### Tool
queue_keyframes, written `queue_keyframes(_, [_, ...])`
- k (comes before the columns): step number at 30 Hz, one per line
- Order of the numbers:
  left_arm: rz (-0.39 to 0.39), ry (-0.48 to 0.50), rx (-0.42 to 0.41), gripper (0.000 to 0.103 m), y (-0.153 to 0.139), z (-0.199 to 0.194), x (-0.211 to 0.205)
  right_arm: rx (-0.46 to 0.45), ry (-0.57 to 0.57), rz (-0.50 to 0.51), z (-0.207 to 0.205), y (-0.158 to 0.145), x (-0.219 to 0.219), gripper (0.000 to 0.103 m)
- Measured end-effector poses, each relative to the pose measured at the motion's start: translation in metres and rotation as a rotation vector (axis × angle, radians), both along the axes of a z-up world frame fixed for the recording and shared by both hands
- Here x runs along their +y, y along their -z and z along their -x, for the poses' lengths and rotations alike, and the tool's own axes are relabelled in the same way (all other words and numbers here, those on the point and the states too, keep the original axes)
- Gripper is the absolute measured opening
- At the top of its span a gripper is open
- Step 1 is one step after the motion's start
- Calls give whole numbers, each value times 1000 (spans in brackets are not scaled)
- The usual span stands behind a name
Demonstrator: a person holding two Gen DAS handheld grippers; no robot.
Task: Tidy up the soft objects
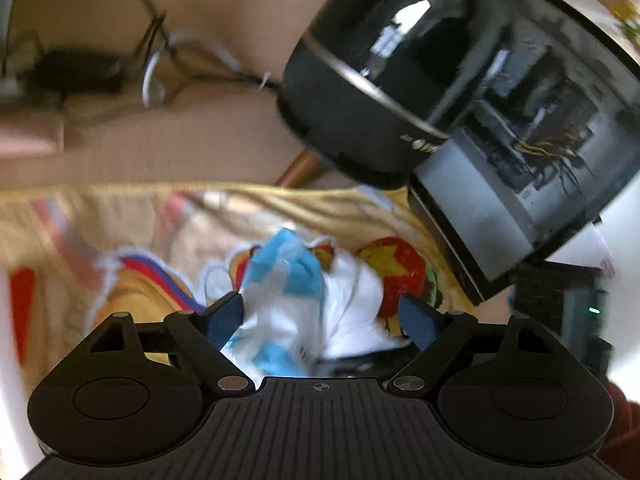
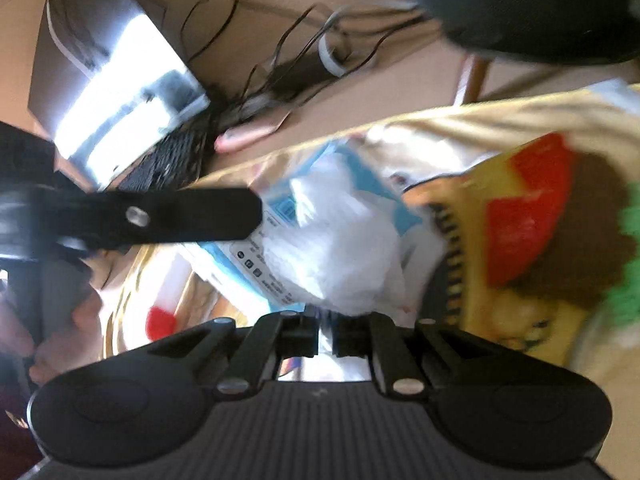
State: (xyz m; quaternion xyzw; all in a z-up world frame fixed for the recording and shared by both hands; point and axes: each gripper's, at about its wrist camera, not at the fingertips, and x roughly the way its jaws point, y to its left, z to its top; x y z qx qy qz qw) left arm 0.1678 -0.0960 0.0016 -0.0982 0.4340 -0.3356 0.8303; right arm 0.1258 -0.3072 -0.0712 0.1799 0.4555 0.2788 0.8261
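Printed yellow bedding (image 1: 80, 240) carries a crumpled white-and-blue plastic pack (image 1: 288, 300). It looks light, limp and slippery. Left gripper (image 1: 320, 312) is spread around it; right gripper (image 2: 325, 340) pinches its near edge, bunched film offering the surest hold.

Crumpled white-and-blue plastic packet (image 1: 288, 300) — printed label (image 2: 264, 264) along one edge, bunched and creased. Lies on a yellow cartoon-print blanket (image 1: 120, 216) with red and green patches — blanket rumpled beneath it. Blurred.
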Motion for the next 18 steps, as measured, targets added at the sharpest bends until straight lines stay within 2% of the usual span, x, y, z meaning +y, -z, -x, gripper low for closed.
queue_keyframes(3, [-65,-2,-30,83,4,4,-8,-15,-16,31,3,-3,2,8])
queue_keyframes(4, [-77,-4,-30,78,7,3,-10,-25,-8,44,5,-6,-1,8])
queue_keyframes(8, [-73,18,-12,63,18,5,-13,-77,67,113,12,-23,-30,8])
queue_keyframes(14, [-63,74,-4,63,24,7,-25,-203,150,60,14,-72,-61,8])
queue_keyframes(18, [-70,100,0,65,26,7,-31,-242,70,13,-4,-92,-42,8])
